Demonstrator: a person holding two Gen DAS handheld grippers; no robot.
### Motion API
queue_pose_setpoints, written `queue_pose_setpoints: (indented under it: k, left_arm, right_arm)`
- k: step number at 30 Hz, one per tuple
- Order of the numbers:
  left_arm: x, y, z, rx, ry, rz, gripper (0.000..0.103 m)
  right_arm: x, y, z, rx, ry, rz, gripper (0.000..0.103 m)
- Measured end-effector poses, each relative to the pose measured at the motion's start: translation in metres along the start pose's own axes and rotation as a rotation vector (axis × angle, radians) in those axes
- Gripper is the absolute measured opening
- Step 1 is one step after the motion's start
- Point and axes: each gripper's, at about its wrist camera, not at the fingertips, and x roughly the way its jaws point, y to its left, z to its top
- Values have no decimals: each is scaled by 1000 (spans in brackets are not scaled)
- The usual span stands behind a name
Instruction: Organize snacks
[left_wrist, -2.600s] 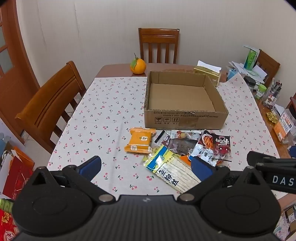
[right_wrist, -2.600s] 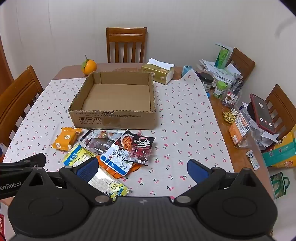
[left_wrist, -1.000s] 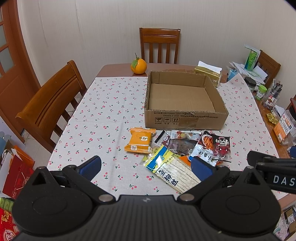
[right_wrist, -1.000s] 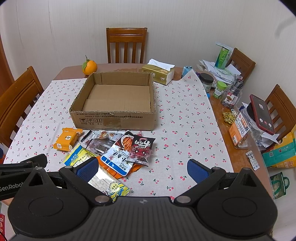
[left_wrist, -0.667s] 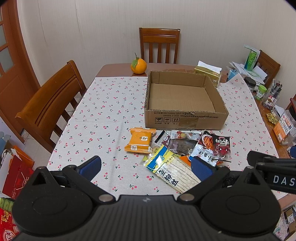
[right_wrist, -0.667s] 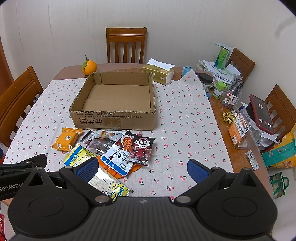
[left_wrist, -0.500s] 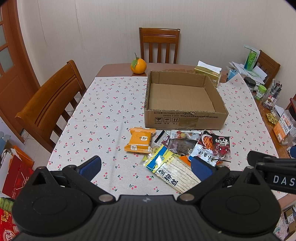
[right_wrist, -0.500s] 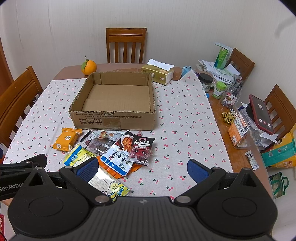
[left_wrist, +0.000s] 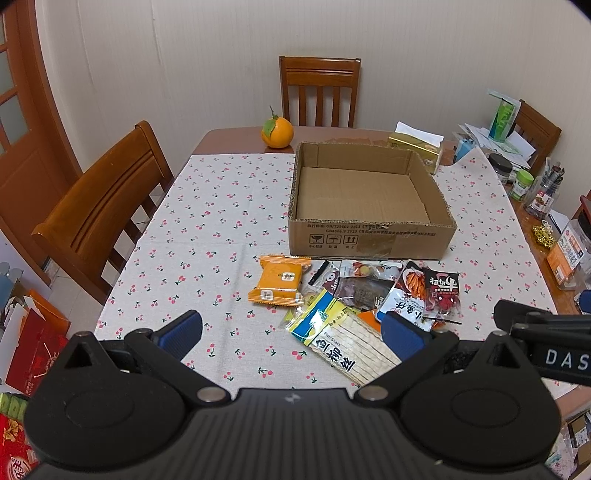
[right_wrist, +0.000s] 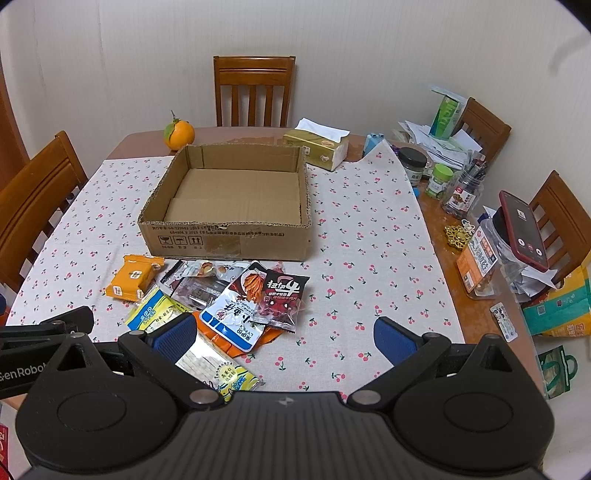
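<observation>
An empty, open cardboard box (left_wrist: 369, 242) (right_wrist: 225, 242) stands mid-table on the cherry-print cloth. In front of it lie several snack packs: an orange biscuit pack (left_wrist: 280, 282) (right_wrist: 133, 277), a yellow fish-strip bag (left_wrist: 341, 345) (right_wrist: 155, 308), a dark clear pouch (left_wrist: 364, 290), a white-and-blue pack (right_wrist: 234, 317) and a dark red pack (left_wrist: 443, 291) (right_wrist: 282, 295). My left gripper (left_wrist: 291, 330) hovers open near the table's front edge, just short of the pile. My right gripper (right_wrist: 282, 334) is open too, above the cloth right of the pile. Neither holds anything.
An orange (left_wrist: 277, 133) and a gold tissue box (right_wrist: 316, 146) sit behind the cardboard box. Jars, papers and a red phone (right_wrist: 522, 230) crowd the table's right edge. Wooden chairs (left_wrist: 107, 199) stand around the table. Bare cloth (left_wrist: 207, 214) lies left of the box.
</observation>
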Motion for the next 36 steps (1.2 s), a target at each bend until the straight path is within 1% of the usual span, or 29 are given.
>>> queue_pose_setpoints:
  k: [9,13,21,23,25,27,28,31,36]
  left_arm:
    - [4,-5,0,-6,10,-12,102]
    - [5,-10,-2,8,-4,0,102]
    - [8,-14,-6,-5,-48,30,102]
    - [9,-12,-6,-16,-46,13,102]
    - [9,-7,-8,-58,-45,-23,102]
    - [11,-3,-8,-96,-34,-40,102]
    - [12,-3,-8,-101,-30,-36,102]
    - [13,-2,-9,-87,-54,-7,102]
    - [23,5,-13,-70,-91,2,102]
  right_arm:
    - [5,-4,1,-21,-14,27,103]
    - [7,-8,1,-44,-31,49,103]
    - [19,-16,1,-109,-68,111,103]
    - [24,-21,-1,-120,-74,131,103]
    - [29,-26,-3,-129,-80,145,103]
    - [33,-33,-4,-129,-82,161,103]
    - [36,-37,-5,-127,-85,173,103]
    - [42,-44,-7,-122,-89,185,103]
    - [52,-50,-10,-126,-99,209,103]
